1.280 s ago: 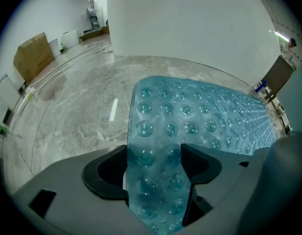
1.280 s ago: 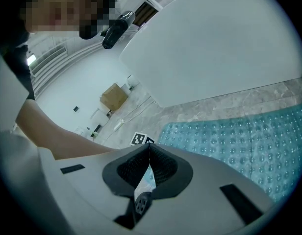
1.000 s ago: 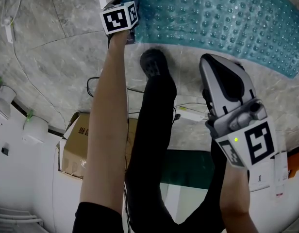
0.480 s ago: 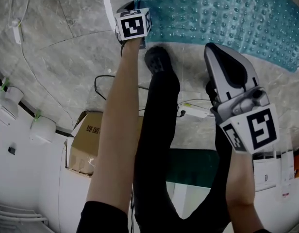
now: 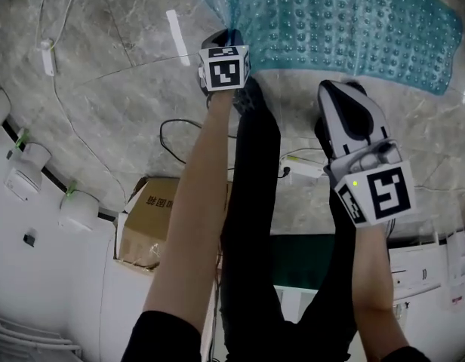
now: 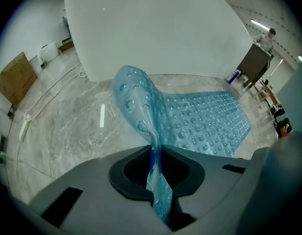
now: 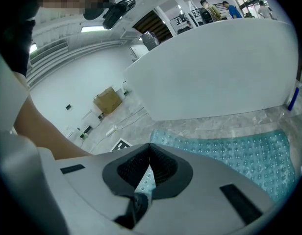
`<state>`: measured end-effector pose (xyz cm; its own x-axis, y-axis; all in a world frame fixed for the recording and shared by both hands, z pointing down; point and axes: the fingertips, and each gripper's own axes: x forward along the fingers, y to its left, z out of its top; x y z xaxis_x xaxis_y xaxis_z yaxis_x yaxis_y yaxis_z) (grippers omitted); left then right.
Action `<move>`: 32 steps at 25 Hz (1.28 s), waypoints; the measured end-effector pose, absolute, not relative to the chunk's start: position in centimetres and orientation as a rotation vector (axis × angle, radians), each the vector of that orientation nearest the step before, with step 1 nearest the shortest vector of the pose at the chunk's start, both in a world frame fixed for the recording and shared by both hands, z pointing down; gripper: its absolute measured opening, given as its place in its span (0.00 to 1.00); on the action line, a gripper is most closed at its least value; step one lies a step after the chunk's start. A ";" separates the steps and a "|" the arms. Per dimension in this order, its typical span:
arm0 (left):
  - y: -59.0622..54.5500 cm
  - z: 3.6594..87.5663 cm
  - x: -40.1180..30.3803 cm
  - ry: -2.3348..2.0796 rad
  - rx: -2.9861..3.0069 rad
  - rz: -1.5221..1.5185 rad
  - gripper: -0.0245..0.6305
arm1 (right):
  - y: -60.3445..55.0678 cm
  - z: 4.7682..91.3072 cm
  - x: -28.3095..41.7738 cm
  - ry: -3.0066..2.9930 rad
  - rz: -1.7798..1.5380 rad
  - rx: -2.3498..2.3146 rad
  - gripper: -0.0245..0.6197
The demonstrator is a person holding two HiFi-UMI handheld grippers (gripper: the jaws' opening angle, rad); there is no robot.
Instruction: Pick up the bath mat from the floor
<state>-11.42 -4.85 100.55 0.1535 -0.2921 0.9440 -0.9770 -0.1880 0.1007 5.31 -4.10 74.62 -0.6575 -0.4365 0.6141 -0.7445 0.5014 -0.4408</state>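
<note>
Only left gripper view shows left hand-held gripper (image 6: 153, 152) pinching bath mat (image 6: 200, 126).

left gripper (image 5: 229, 40): grey shell, black ridged pads
left marker cube (image 5: 223, 68): white, black square pattern, at the gripper's rear
right gripper (image 5: 340, 89): pale grey shell, black inset along its back
right marker cube (image 5: 380, 194): white, black squares, at the rear; green light (image 5: 355, 183) beside it
trousers (image 5: 255, 225): black, between the grippers
shoe (image 5: 246, 96): black, just beside the left marker cube
sleeve (image 5: 161, 338): black, short, far behind the left gripper
</note>
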 end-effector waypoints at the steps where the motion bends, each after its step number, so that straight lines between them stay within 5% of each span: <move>1: -4.7 99.5 -10.7 -1.231 1.632 1.074 0.11 | -4.3 73.4 5.7 -2.325 0.976 0.986 0.06; 32: -4.0 63.1 6.5 -0.971 1.808 0.969 0.10 | -4.1 39.0 21.9 -2.345 0.734 1.257 0.06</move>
<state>6.45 -4.04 63.08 0.3999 -0.2329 0.8865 -0.8869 -0.3424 0.3101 21.89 -4.14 39.03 -0.5281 -0.6469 0.5501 -0.8451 0.4640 -0.2657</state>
